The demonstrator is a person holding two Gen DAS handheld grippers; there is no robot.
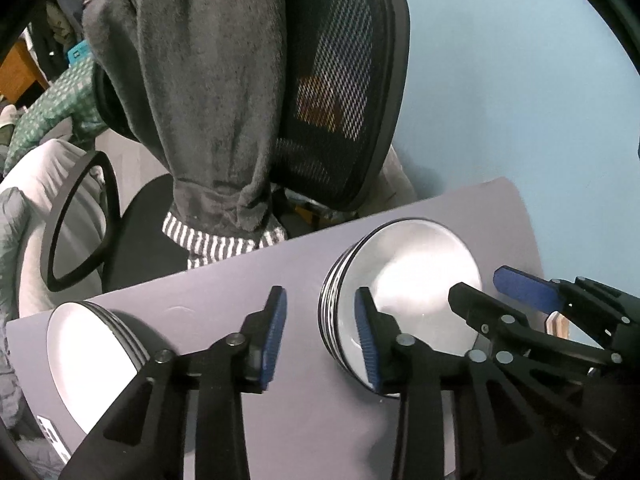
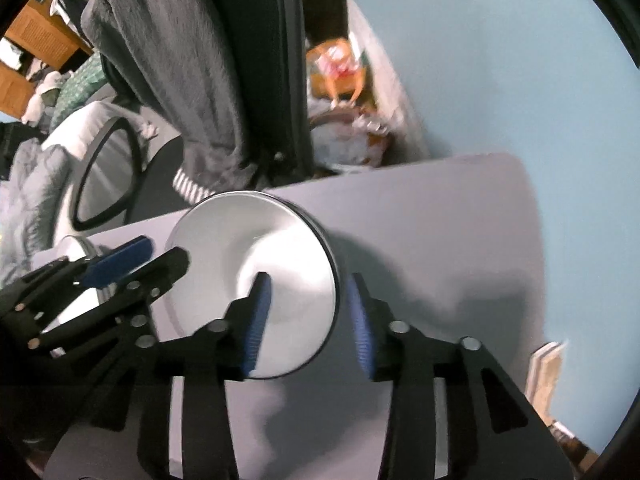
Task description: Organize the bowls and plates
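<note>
The light is soft and cool, even across the room, with a bright sheen on the white plates [image 1: 416,280] and a pale glare on the second stack [image 1: 84,340] at lower left. Soft shadows fall on the grey table [image 2: 420,240] right of the plates. The right wrist view is smeared with motion blur; the left one is sharper. Both bend strongly toward black, vignetted corners.
</note>
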